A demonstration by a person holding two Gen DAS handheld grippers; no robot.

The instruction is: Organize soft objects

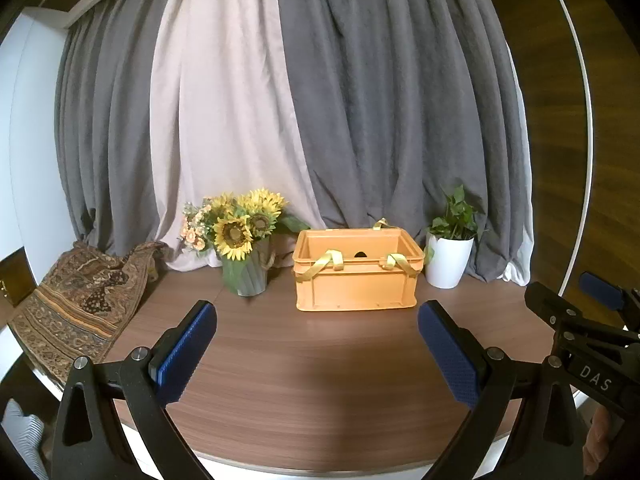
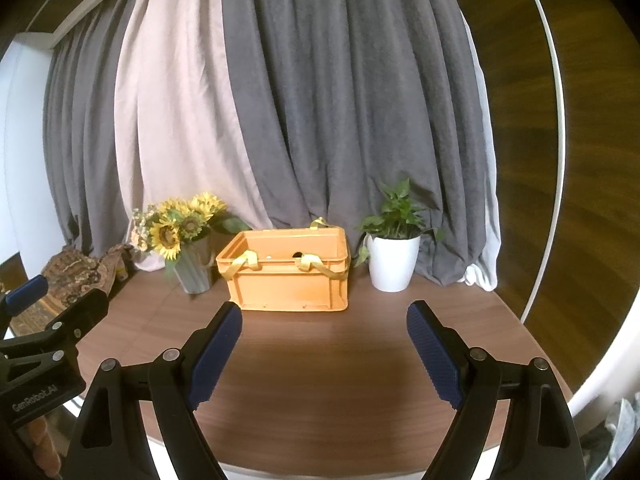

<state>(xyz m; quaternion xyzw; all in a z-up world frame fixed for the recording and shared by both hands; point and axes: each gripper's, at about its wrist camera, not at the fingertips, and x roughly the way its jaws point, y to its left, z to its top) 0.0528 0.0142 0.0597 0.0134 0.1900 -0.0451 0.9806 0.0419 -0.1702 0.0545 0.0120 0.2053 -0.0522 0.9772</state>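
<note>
**Both tools wide, crate waiting, cloth off to the left**

Left tool [image 1: 317, 322] and right tool [image 2: 324, 322] hover above the table [image 1: 312, 376], jaws spread, nothing between the blue pads. Orange crate [image 1: 356, 280] sits at the back, yellow straps [image 1: 326, 264] draped over its near rim; inside mostly hidden.

The soft item in reach looks to be the patterned cloth [image 1: 80, 304] — bunched at the table's left edge, partly hanging off. The left tool is nearer it, though still well apart.

Likely step: fetch the cloth. Pinch a thick fold rather than a single layer so it doesn't slip. Lift clear before swinging right — the sunflower vase [image 1: 250, 276] stands between cloth and crate. The white plant pot [image 2: 392, 262] flanks the crate's far side.
</note>
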